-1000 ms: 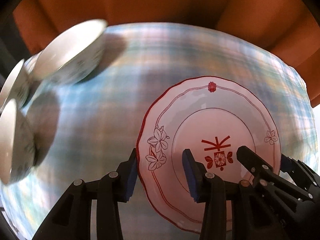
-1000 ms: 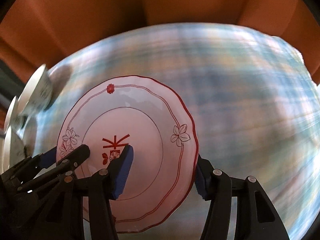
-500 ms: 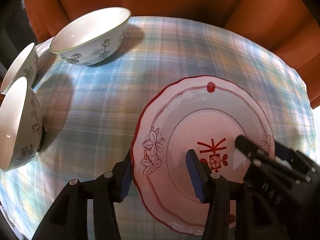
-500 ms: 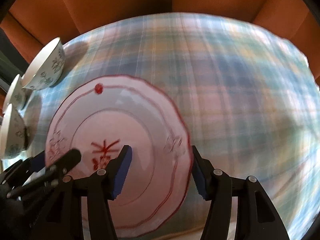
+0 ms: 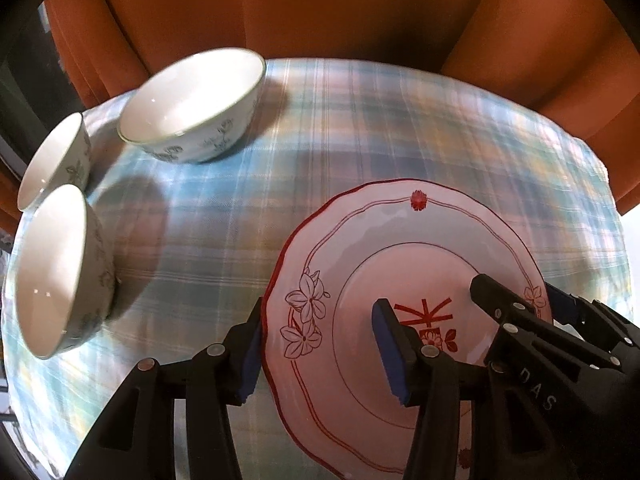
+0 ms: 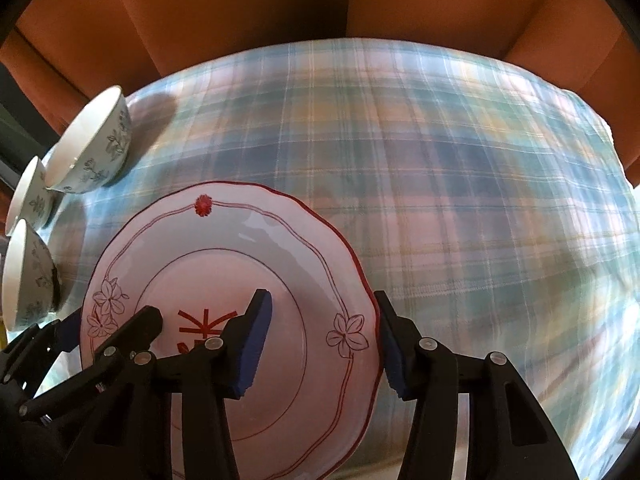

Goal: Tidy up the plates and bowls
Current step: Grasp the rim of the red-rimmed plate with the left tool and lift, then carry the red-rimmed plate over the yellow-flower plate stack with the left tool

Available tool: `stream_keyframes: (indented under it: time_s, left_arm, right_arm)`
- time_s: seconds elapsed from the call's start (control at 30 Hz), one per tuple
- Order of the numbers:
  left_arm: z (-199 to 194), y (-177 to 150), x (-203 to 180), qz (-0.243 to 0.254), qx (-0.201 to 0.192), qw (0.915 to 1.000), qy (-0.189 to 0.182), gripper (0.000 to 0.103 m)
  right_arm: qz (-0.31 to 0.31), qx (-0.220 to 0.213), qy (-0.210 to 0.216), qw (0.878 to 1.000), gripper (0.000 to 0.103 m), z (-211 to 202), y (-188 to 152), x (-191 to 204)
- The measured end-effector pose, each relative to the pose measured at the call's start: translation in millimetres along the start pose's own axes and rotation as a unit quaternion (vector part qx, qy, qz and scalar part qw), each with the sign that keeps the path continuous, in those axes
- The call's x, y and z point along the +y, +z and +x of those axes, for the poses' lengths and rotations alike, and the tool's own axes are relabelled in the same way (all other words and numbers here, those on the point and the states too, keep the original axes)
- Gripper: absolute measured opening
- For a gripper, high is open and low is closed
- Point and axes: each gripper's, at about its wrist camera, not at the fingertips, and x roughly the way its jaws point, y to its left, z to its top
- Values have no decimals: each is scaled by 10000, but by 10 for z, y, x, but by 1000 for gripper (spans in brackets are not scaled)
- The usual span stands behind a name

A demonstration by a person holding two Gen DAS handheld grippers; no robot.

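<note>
From the left wrist we read "DAS" on the right gripper (image 5: 554, 308). Our left gripper (image 5: 316, 356) stood apart astride the red-trimmed plate (image 5: 404, 248) rim on the plaid tablecloth (image 5: 360, 120); three floral bowls (image 5: 192, 100) stood left. From the right wrist, our closing right fingers (image 6: 252, 340) straddled the opposite rim.

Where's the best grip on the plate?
The plate lies flat on the cloth, so only its thin scalloped rim offers a hold. Straddle the rim from opposite sides, one pad above, one outside, coming steeply from above.
</note>
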Motion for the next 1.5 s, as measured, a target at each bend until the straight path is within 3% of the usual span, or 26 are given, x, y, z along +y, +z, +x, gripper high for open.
stream_keyframes:
  time_s: [0.3,0.77,1.07,1.5]
  left_arm:
    - [-514,-118,102,247,-303,9990,-226,51]
    - [-1151,-463,102,678,-712,9947,-305,51]
    - [-1222,-700,-177,737,-671,9945,-314,51]
    - [-1129,-1049,-827,792,-498,9953,-239,51]
  right_arm:
    - [213,-330,-209,9990,55,-553,-178,159]
    - [766,-887,-242,9928,55,-1319,-746,224]
    - [793,-902,-243,9925,55,-1471,-1000,-1]
    - [786,-797,-206,9935,55,-1486,-1335,-668]
